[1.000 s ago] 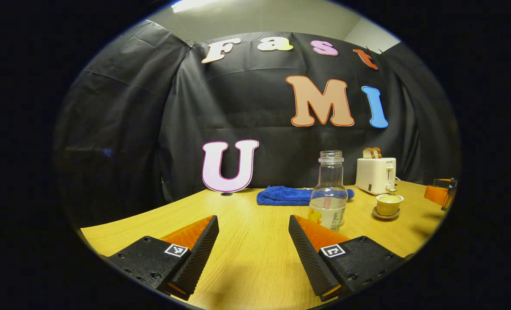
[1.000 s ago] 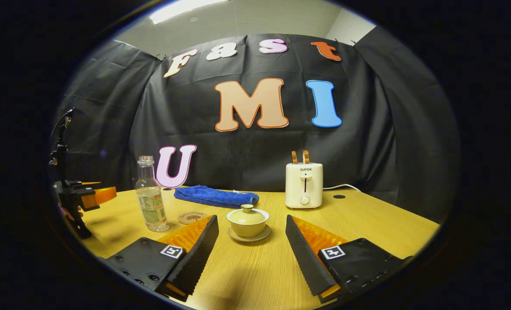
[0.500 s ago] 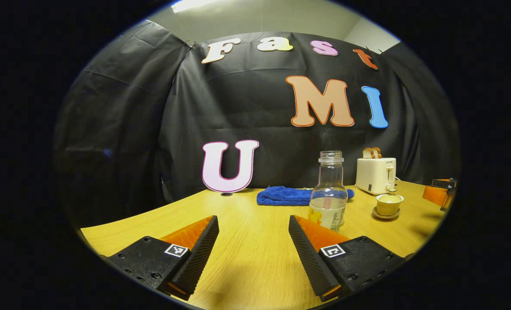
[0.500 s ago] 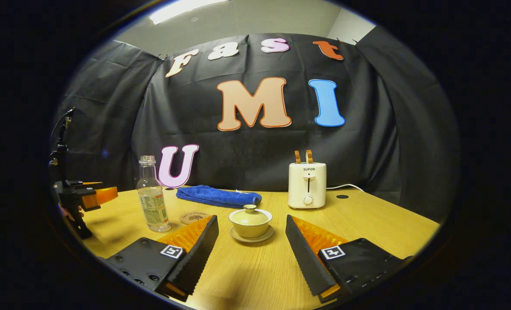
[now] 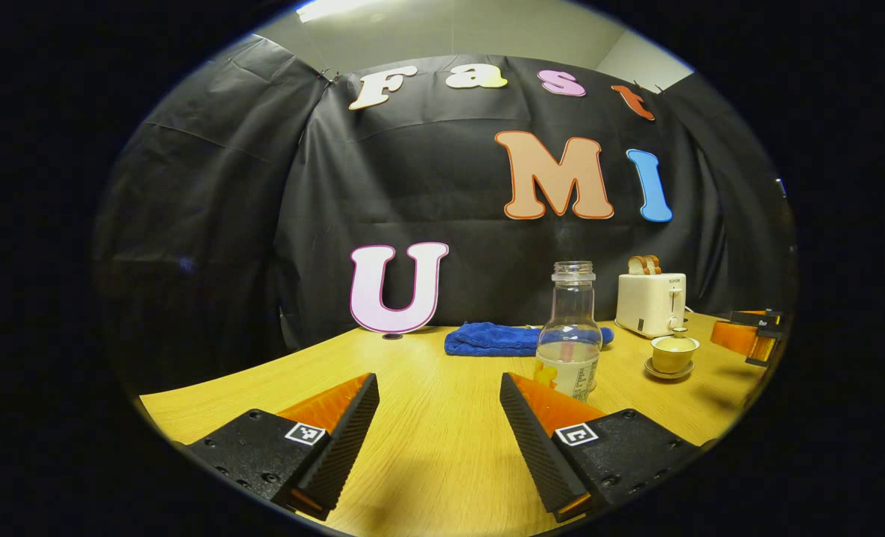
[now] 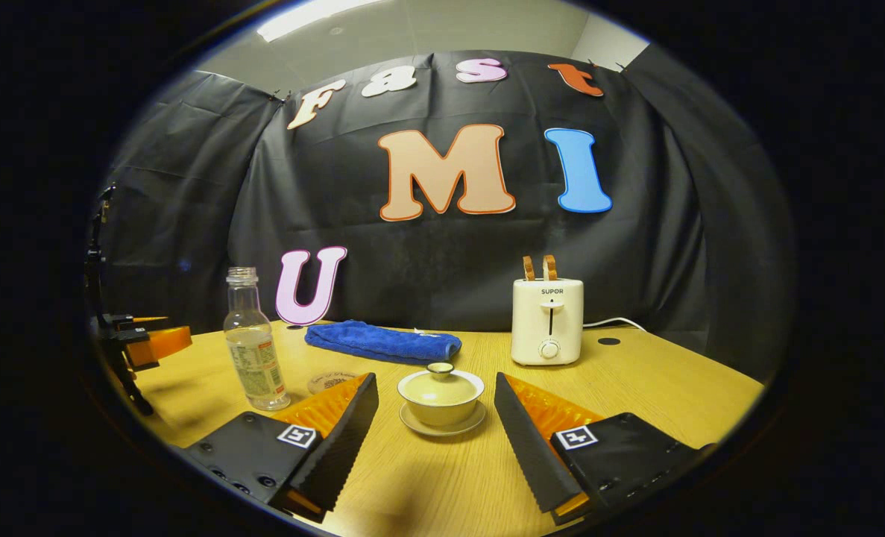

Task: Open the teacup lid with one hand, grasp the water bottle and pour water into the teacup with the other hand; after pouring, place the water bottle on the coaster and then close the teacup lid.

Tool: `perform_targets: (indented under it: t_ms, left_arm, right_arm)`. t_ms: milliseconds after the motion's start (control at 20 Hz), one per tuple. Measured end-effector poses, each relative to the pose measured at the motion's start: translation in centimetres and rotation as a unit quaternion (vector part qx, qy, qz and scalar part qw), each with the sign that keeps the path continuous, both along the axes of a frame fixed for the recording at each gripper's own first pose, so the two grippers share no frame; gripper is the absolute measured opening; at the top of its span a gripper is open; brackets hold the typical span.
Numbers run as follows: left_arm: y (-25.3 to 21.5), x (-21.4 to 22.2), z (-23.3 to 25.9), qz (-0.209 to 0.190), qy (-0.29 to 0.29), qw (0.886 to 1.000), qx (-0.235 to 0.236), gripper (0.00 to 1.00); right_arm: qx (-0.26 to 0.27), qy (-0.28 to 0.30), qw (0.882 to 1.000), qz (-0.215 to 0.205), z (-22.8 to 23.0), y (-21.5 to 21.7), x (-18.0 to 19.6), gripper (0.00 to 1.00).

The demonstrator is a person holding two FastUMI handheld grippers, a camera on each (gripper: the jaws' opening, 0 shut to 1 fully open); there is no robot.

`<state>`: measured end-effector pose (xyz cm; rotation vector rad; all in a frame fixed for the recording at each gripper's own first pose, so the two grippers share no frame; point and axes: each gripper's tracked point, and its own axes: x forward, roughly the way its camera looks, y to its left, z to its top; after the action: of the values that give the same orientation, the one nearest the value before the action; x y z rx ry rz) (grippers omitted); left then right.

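Ridged fingers [image 6: 524,425] — square tags [image 6: 578,437].

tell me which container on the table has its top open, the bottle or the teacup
The water bottle: its neck has no cap. The teacup on its saucer has its lid seated on top.

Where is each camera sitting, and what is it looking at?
Left gripper view: rides the left gripper, low over the table, facing the water bottle; its open fingers show.
Right gripper view: rides the right gripper, facing the lidded teacup; its open fingers show.
Both share bottle, teacup, blue towel and toaster.
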<state>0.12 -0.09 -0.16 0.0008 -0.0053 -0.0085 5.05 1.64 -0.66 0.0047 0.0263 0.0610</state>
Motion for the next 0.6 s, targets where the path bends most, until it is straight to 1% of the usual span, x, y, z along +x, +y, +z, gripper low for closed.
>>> perform_targets:
  t_ms: [50,100,150,200,250,300,550,600]
  left_arm:
    - [0.0,0.0,-0.1,0.000,0.000,1.000,0.000,0.95]
    - [0.0,0.0,-0.1,0.000,0.000,1.000,0.000,0.96]
    - [0.0,0.0,0.0,0.000,0.000,1.000,0.000,0.95]
    - [0.0,0.0,0.0,0.000,0.000,1.000,0.000,0.95]
    - [0.0,0.0,0.0,0.000,0.000,1.000,0.000,0.95]
    - [0.0,0.0,0.0,0.000,0.000,1.000,0.000,0.95]
    - [0.0,0.0,-0.1,-0.002,0.000,1.000,0.000,0.95]
    - [0.0,0.1,-0.1,-0.002,0.000,1.000,0.000,0.95]
  right_arm:
    - [0.000,0.004,1.000,0.005,-0.2,0.4,0.5,0.94]
    - [0.000,0.009,1.000,0.010,-0.5,0.5,0.9,0.99]
    - [0.000,0.014,1.000,0.010,-0.6,0.6,1.6,0.99]
    - [0.002,0.018,1.000,0.009,-0.7,0.5,1.9,0.94]
    - [0.005,0.020,1.000,0.007,-0.7,0.5,2.5,0.94]
    - [0.007,0.021,1.000,0.006,-0.8,0.4,3.2,1.00]
    - [0.011,0.041,0.999,-0.005,-1.4,-0.1,6.1,0.99]
    - [0.012,0.046,0.999,-0.006,-1.6,0.0,6.7,0.94]
